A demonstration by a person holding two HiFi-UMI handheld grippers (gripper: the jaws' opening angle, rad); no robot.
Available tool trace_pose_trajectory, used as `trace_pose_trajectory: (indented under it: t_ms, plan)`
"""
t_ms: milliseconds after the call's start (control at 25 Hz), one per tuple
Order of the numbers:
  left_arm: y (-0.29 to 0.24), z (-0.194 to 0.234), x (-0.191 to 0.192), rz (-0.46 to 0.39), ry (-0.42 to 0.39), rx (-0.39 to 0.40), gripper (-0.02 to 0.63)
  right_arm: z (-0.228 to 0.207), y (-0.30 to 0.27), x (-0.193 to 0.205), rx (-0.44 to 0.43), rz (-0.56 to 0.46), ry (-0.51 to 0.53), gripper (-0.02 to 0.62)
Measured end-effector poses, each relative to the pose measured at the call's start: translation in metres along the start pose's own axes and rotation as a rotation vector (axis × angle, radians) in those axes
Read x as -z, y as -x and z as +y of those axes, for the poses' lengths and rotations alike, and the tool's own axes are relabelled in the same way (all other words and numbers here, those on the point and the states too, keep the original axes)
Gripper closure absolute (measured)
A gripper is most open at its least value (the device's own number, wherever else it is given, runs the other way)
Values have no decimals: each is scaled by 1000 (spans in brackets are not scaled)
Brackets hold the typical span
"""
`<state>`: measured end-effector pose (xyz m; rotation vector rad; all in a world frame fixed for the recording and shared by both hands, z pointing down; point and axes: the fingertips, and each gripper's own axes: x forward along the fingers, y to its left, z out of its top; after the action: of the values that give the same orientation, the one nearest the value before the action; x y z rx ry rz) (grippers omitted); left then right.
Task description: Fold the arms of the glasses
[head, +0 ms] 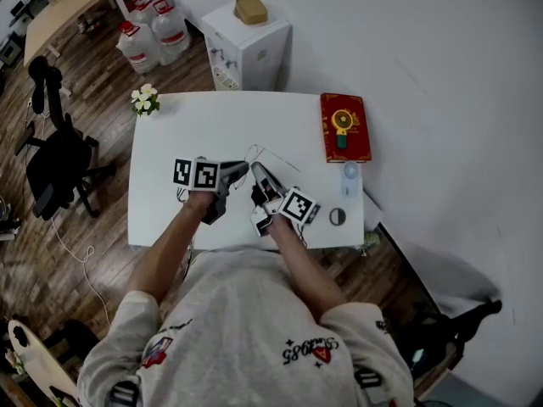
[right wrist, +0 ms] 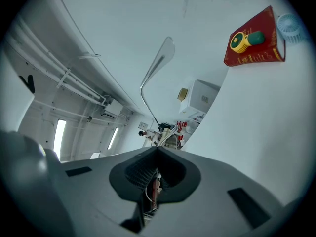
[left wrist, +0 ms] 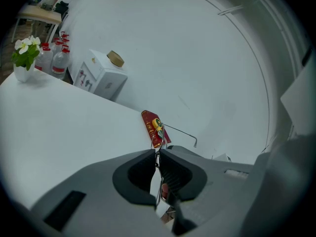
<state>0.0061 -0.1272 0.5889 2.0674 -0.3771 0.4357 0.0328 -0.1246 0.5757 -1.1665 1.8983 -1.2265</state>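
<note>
The glasses (head: 265, 153) are thin wire-framed and are held just above the white table (head: 170, 142) near its middle. My left gripper (head: 243, 170) comes in from the left and my right gripper (head: 256, 172) from the right, their tips almost meeting. In the left gripper view my left gripper (left wrist: 158, 153) is shut on the wire frame, and one arm of the glasses (left wrist: 180, 130) sticks out to the right. In the right gripper view my right gripper (right wrist: 158, 149) is shut on the glasses, and a curved arm (right wrist: 157, 65) rises from its tip.
A red book (head: 344, 127) lies at the table's far right, with a small white fan (head: 350, 176) and a round dark object (head: 337, 216) below it. A flower pot (head: 146, 100) stands at the far left corner. A white cabinet (head: 248, 45) stands behind the table.
</note>
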Motion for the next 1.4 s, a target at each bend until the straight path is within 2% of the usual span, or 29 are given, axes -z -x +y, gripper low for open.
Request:
trace_pose_trajectory:
  t_ms: [80,320,440,520,720,800,880,1000,1080,1200,1280,1400]
  plan:
    - [1,1,2,4,2,2,581,-6,1,4,31,5,-12,607]
    - [3,8,-1,1,9,5,581,16,-11,0,-95,-8,34,606]
    - [9,15,-12,-24,42,11,581,0,0,1,4,13,61,556]
    - [14,20,-21,-37,47,9,581,-5,9,-2,32,24,96,528]
    - [25,30,-42,-25,-2,-8,581,-32,49,-32,180,10,208,435]
    - [28,29,-46,-9,-41,5,581,-36,64,-47,192,3,227,422]
    - [32,25,-48,16,-89,26,581,-31,73,-63,164,4,238,428]
    - [37,14,-43,81,-153,69,581,0,71,-82,1,42,257,428]
    - [38,6,-36,135,-190,105,581,21,65,-85,-103,101,248,442]
    - [38,-7,-28,203,-251,140,581,40,57,-76,-203,219,221,459]
    - [37,-12,-25,233,-287,147,581,49,53,-62,-245,311,200,460]
    - [36,-11,-20,277,-346,131,581,42,52,-36,-224,420,135,482]
